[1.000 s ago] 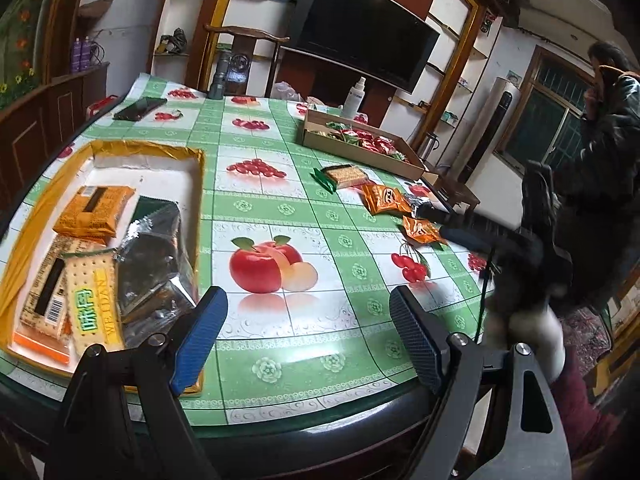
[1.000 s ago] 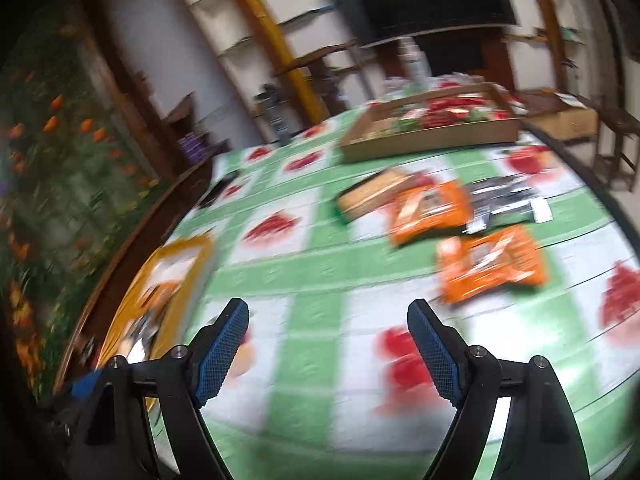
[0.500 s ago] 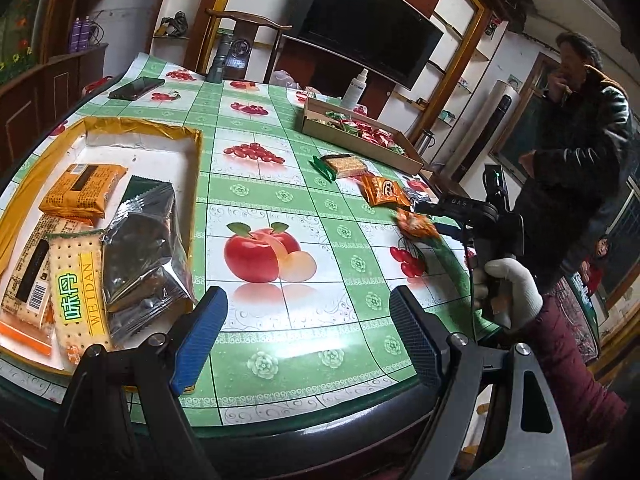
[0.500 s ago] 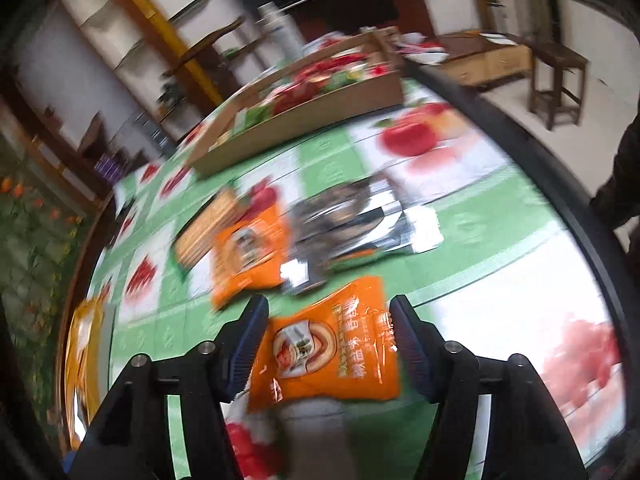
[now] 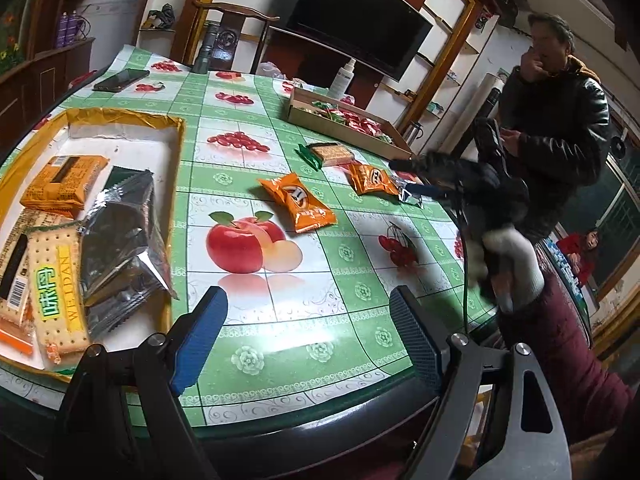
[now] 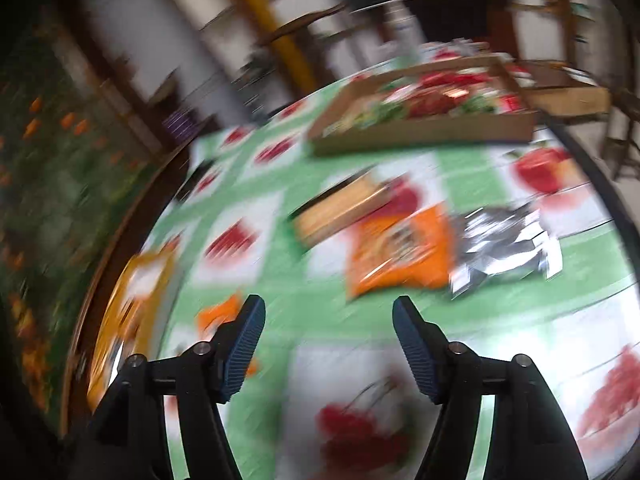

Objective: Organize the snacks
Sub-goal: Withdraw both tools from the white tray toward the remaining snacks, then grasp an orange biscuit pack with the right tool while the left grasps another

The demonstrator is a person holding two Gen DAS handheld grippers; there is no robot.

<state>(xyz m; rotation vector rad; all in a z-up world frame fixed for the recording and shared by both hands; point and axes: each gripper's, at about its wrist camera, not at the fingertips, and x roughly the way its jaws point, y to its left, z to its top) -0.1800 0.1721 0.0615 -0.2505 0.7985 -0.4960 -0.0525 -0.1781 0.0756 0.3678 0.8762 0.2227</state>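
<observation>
My left gripper [image 5: 308, 336] is open and empty above the table's near edge. An orange snack packet [image 5: 298, 202] lies mid-table beside a printed apple. A second orange packet [image 5: 370, 179], a silver packet [image 5: 408, 194] and a biscuit pack [image 5: 330, 154] lie farther right. My right gripper [image 5: 416, 178] shows blurred over the silver packet. In the right wrist view my right gripper [image 6: 328, 338] is open and empty, with an orange packet [image 6: 400, 252] and the silver packet [image 6: 504, 244] ahead. The gold tray [image 5: 176, 160] at left holds several packets.
A cardboard box [image 5: 340, 126] of red and green sweets stands at the back right. A phone [image 5: 120, 79], a flashlight [image 5: 203, 56] and a spray bottle [image 5: 343, 76] sit at the far edge. A person in a black jacket [image 5: 556, 128] stands to the right.
An orange packet that lay by the right gripper now lies mid-table near the apple. The right gripper has swung and its view is blurred. The left gripper has barely moved.
</observation>
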